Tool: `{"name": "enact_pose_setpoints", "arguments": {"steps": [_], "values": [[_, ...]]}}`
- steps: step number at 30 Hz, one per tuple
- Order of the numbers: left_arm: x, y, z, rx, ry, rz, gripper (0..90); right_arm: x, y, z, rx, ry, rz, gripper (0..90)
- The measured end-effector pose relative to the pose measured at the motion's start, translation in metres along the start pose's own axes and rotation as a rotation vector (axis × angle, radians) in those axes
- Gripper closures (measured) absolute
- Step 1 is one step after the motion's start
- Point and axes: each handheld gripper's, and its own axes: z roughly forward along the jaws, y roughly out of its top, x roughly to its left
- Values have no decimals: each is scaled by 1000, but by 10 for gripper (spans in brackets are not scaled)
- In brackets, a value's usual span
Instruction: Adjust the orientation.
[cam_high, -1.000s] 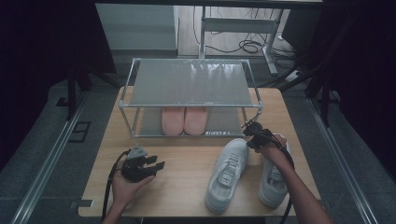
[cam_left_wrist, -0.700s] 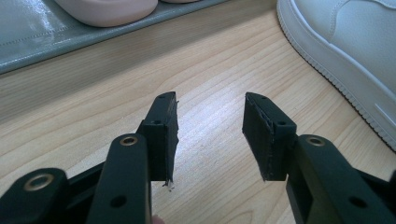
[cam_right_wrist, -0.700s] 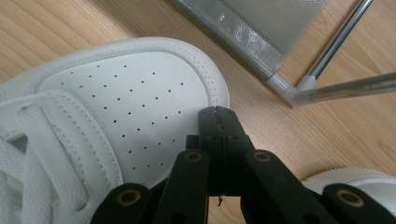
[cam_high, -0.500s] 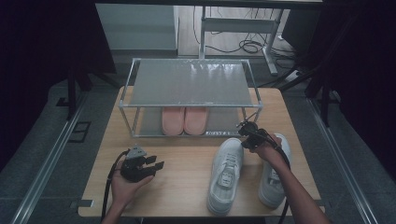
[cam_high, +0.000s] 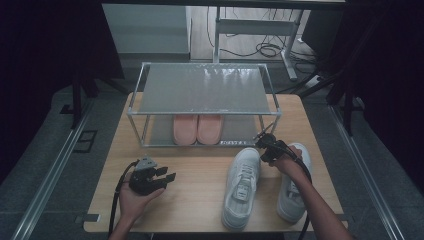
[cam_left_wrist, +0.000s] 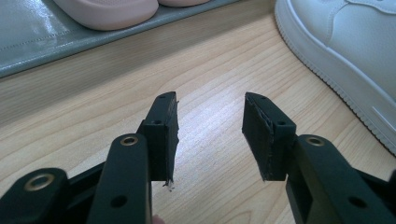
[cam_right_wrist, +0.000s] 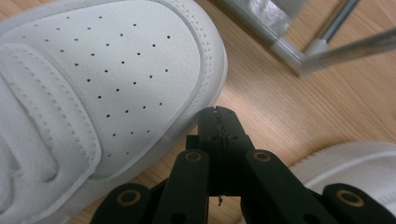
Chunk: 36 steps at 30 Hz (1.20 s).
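Note:
Two white sneakers lie toes-away on the wooden table (cam_high: 200, 170): the left sneaker (cam_high: 241, 186) and the right sneaker (cam_high: 294, 192), partly under a forearm. My right gripper (cam_high: 263, 142) hovers between their toes, jaws shut with nothing in them; its own view has the gripper (cam_right_wrist: 218, 112) against the left sneaker's toe cap (cam_right_wrist: 102, 79), the other sneaker (cam_right_wrist: 345, 163) at lower right. My left gripper (cam_high: 169, 176) rests open in a hand at the table's front left. In its view the gripper (cam_left_wrist: 210, 100) frames bare wood, a sneaker (cam_left_wrist: 345, 51) to the right.
A metal-framed shoe rack (cam_high: 205, 87) stands at the table's back, with pink slippers (cam_high: 197, 128) on its lower shelf (cam_left_wrist: 28, 37). A rack leg (cam_right_wrist: 303, 51) stands close beyond my right gripper. Cables trail from both grippers. Bare wood lies between the left gripper and the sneakers.
My right gripper has shifted left, from above the right sneaker's toe to the gap between the two toes. The left hand and gripper have not moved.

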Motion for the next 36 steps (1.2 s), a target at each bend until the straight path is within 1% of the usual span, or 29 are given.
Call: {"name": "enact_pose_setpoints", "arguments": {"steps": [4, 6, 11, 15, 17, 19, 20, 22, 23, 24, 28, 29, 31, 34, 36], "values": [[1, 0, -1, -1, 3, -4, 559, 13, 5, -2, -1, 7, -55, 900], [1, 0, -1, -1, 3, -3, 560, 18, 7, -4, -4, 9, -71, 900], [0, 0, 0, 2, 0, 2, 560, 27, 10, -10, -23, 17, -93, 900], [0, 0, 0, 4, 0, 1, 560, 30, 11, -10, -30, 16, -97, 900], [0, 0, 0, 2, 2, 1, 560, 29, 11, -10, -32, 22, -87, 900], [0, 0, -1, 0, 2, -1, 560, 26, 10, -10, -36, 40, -71, 900], [0, 0, -1, -1, 2, -2, 560, 25, 9, -10, -31, 39, -68, 895], [0, 0, -1, -1, 0, 0, 560, 23, 7, -6, -14, 22, -64, 891], [0, 0, -1, -1, 0, 1, 560, 23, 6, -4, -7, 26, -61, 892], [0, 0, -1, -2, 0, 1, 560, 23, 6, -3, -3, 21, -65, 894], [0, 0, -1, -1, 0, 2, 560, 26, 7, -3, 1, 10, -69, 900], [-1, 0, -1, -2, 0, 2, 560, 26, 7, -3, -6, 17, -66, 900], [-1, 0, -1, -1, 0, 3, 561, 29, 10, -4, -21, 43, -66, 900], [-1, 0, -1, 0, 1, 2, 560, 41, 15, -4, -29, 39, -100, 900], [0, 0, -2, -1, 0, 0, 560, 48, 18, -5, -33, 45, -114, 900]]}}
